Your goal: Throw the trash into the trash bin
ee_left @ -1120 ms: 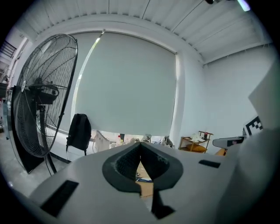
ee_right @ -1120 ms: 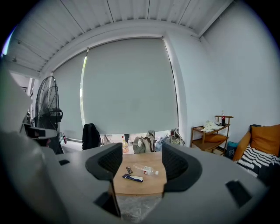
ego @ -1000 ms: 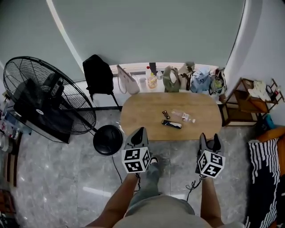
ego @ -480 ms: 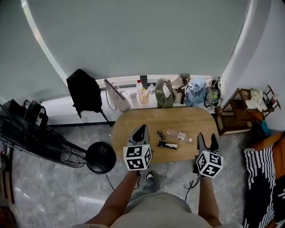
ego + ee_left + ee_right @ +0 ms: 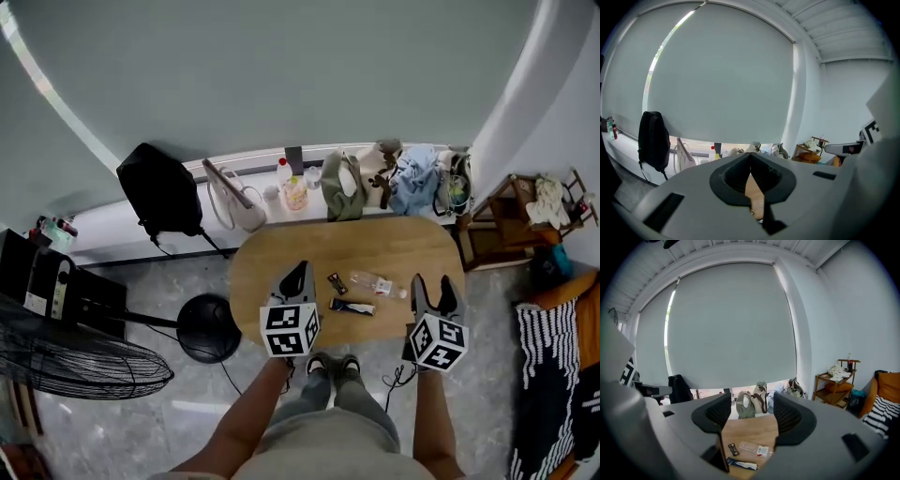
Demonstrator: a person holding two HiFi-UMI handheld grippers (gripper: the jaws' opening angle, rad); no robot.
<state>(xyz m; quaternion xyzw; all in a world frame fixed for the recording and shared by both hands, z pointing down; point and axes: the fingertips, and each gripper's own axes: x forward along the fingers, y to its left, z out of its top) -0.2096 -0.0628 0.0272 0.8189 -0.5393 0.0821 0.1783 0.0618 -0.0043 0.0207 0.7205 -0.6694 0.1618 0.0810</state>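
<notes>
Grippers: both are held low at bottom centre of the head view, tips aimed at the near edge of the oval light-wood table (image 5: 281,253), with the person's feet (image 5: 330,364) right at that edge. This reads as a pre-reach stance, nothing picked yet.
- Left gripper (image 5: 298,274): jaws closed tip to tip, empty.
- Right gripper (image 5: 433,291): jaws spread wide, nothing between them. Likely the one set up to grab.

Trash sits mid-table, just past the tips. The flattened dark-and-white wrapper (image 5: 352,307) is nearest. The small dark rectangular wrapper (image 5: 337,282) and the clear plastic bottle on its side (image 5: 378,283) lie just behind it. All three are apart and untouched. The bottle lies flat, so it probably wants a grip across its body.

Farther out, a row of bags lines the window sill at upper centre, with a black backpack (image 5: 161,190) at the left end and a grey roller blind behind.

View differences:
- Right gripper view frames all three trash items between its jaws, lower centre.
- Left gripper view gets only a sliver of tabletop through its jaws.
- Head view alone shows the black floor fan (image 5: 84,361) at lower left.

Trash bin: I can't spot one in any view, so it's possibly out of frame.
</notes>
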